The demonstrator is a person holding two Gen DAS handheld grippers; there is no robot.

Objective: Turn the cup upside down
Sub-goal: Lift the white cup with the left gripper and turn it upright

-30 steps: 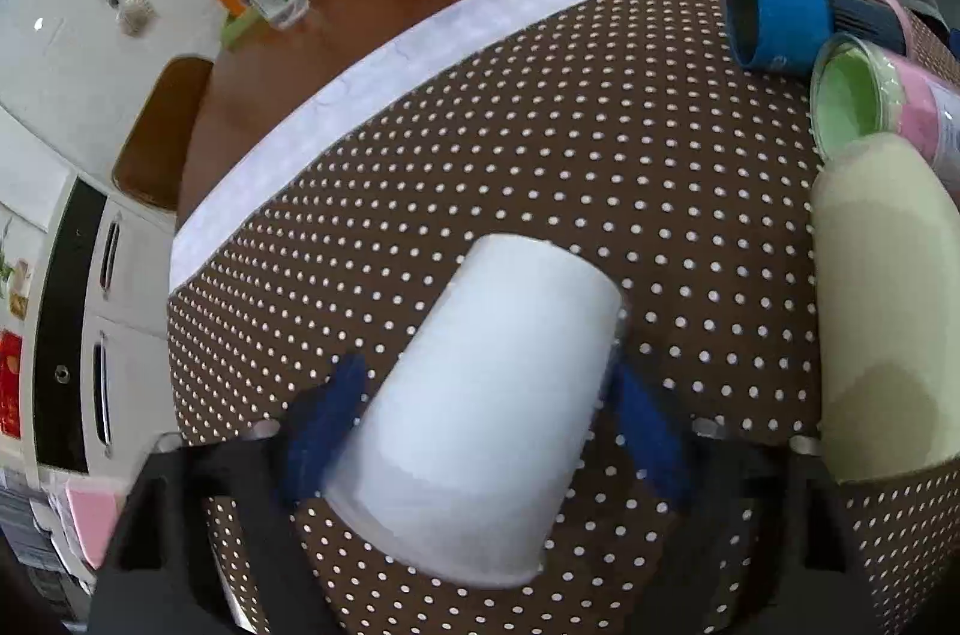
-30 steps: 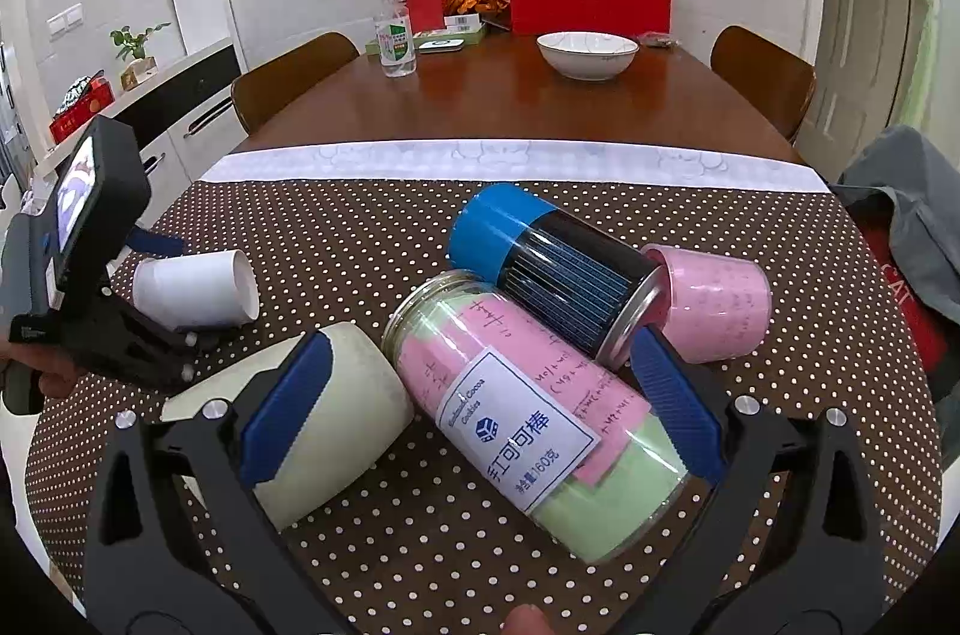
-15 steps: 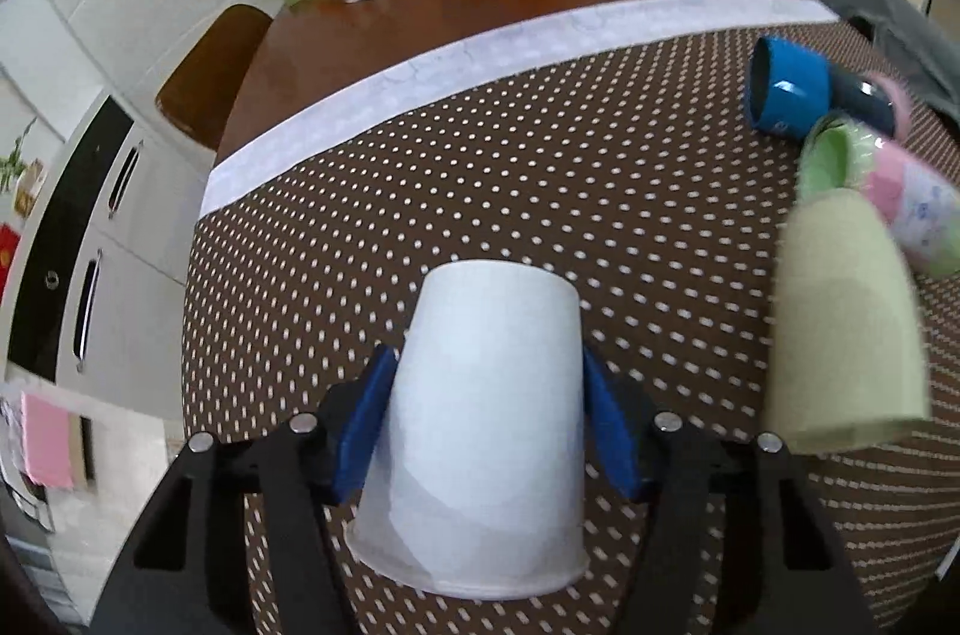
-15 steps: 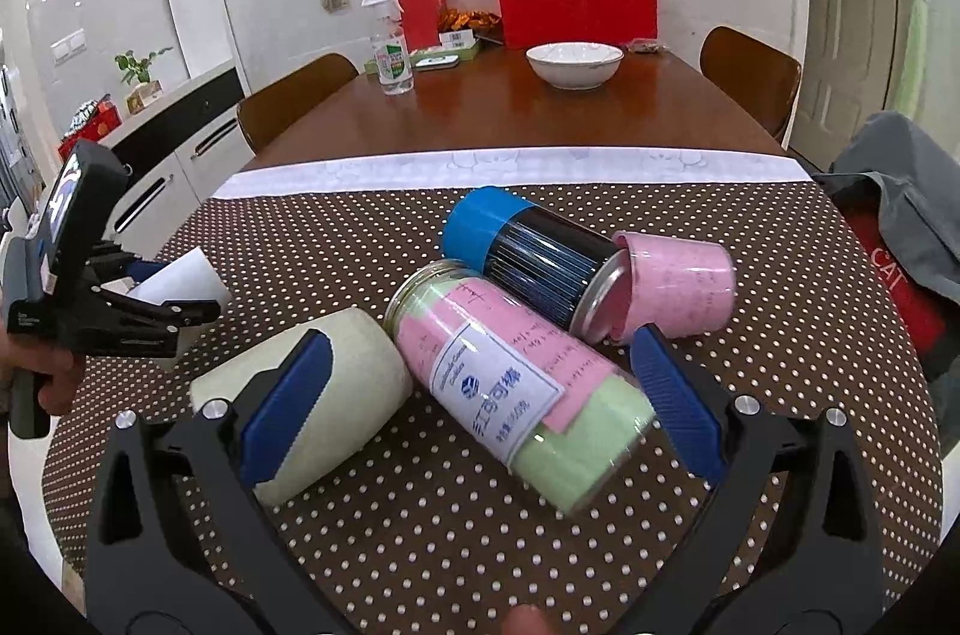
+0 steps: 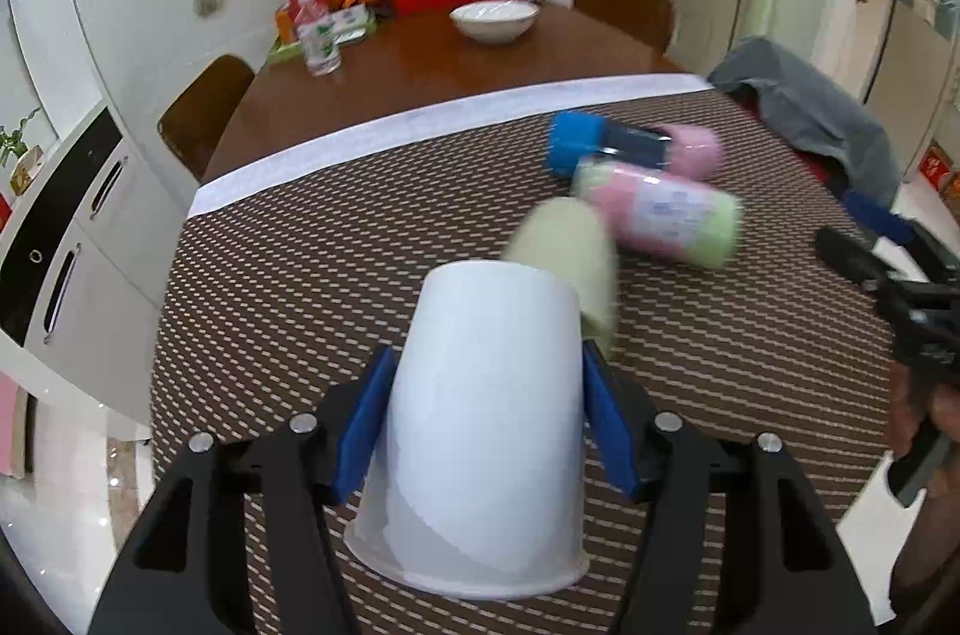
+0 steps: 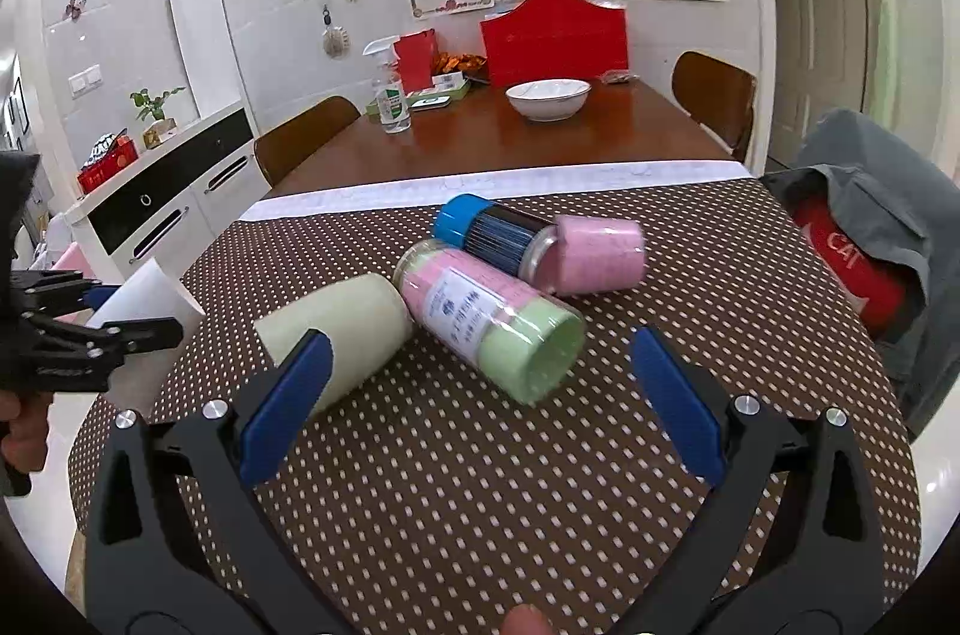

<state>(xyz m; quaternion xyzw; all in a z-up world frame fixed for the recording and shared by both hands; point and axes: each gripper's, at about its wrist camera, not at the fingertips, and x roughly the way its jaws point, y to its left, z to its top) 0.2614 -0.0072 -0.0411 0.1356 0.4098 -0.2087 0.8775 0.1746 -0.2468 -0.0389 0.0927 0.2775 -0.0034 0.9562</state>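
The left gripper (image 5: 486, 419) clamps the white cup (image 5: 486, 431) near the tablecloth's (image 6: 480, 485) left edge, while the right gripper (image 6: 480, 407), lower centre, gapes over bare cloth.

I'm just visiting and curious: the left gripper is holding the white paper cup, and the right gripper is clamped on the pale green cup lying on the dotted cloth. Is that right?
Not quite. The left gripper does hold the white paper cup, but the right gripper grips nothing: the right wrist view shows it open, and the pale green cup lies untouched on the dotted cloth.
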